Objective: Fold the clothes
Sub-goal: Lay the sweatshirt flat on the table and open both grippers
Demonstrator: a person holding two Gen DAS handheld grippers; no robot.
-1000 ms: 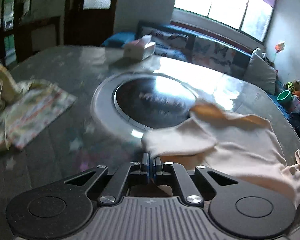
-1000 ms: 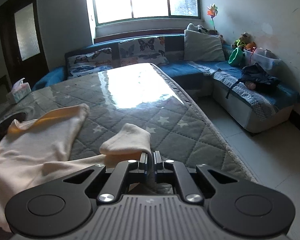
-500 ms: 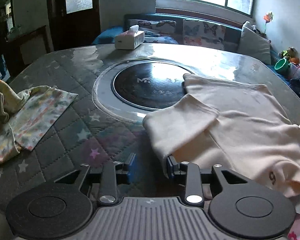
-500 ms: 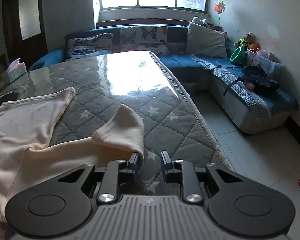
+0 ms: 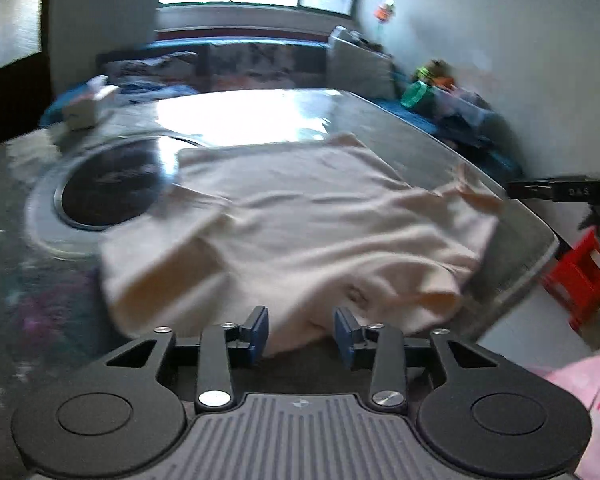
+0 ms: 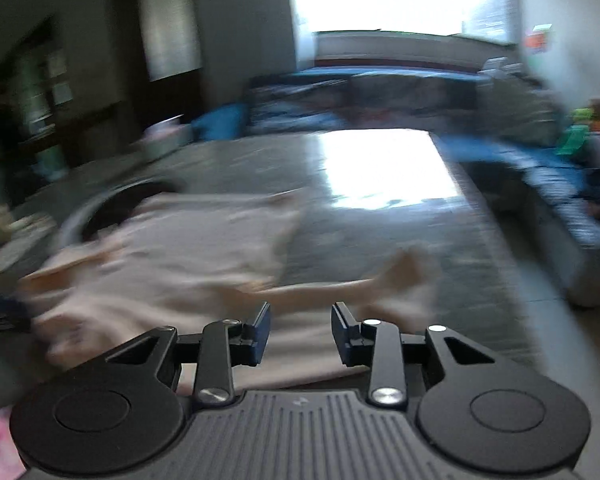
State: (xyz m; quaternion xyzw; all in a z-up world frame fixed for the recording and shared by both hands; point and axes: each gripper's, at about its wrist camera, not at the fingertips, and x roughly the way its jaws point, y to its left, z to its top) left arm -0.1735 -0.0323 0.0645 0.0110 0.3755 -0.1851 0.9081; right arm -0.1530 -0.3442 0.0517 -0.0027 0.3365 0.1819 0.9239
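Both grippers, clamped on cream cloth a second ago, have let go and swung to new views. Left gripper, lower centre of its frame: jaws opening, pads apart, with the near hem of the garment seen between them but not pinched. Right gripper, lower centre: jaws likewise opening, cloth beneath the gap, not gripped. Garment lies spread across the table, reaching from the hob at centre left toward the right edge, a sleeve lifted there. Risk: the rumpled near hem may be regrasped in several layers, skewing the next fold; the sleeve could slip off the edge. Motion blur hides seams and folds, especially in the right view.
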